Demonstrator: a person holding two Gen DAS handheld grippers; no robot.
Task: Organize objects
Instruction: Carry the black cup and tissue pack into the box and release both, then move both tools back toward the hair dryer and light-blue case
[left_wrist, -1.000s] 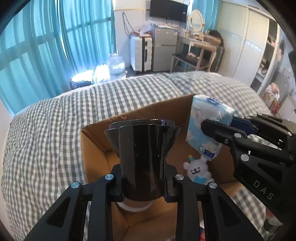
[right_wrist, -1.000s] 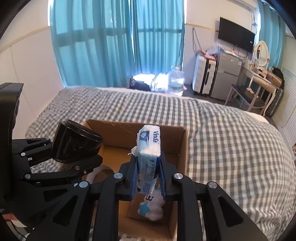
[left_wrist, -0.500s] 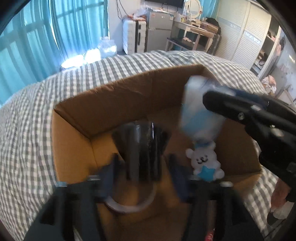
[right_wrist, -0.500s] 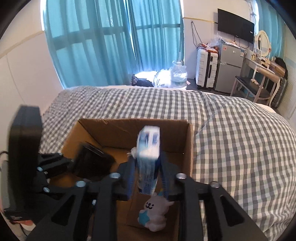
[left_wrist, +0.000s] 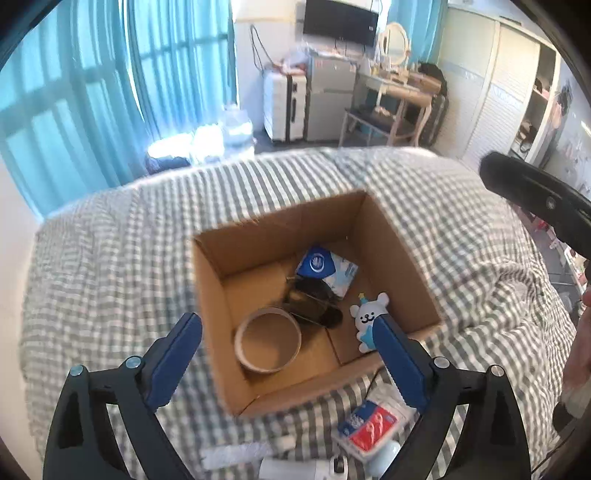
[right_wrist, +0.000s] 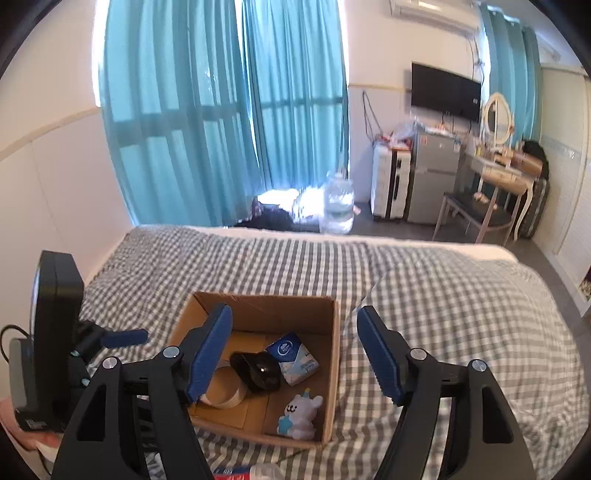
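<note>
Both items have left the claws since a second ago: the black cup (left_wrist: 312, 301) that the left gripper (left_wrist: 288, 354) held now lies on its side in the cardboard box (left_wrist: 210, 291), and the tissue pack (left_wrist: 327, 267) from the right gripper (right_wrist: 293, 350) lies flat beside it, touching it. Around them in the box sit a tape roll (left_wrist: 267, 345) and a small white plush toy (left_wrist: 367, 325), packed loosely so everything shares one container. Each gripper's jaws are opening, wide apart with nothing between them, and both hang above the box, likely pulled clear to fetch more. Outside the box, on the checked bedspread (left_wrist: 110, 266), a red and blue packet (left_wrist: 369, 426) near the box's front edge probably awaits its turn.
</note>
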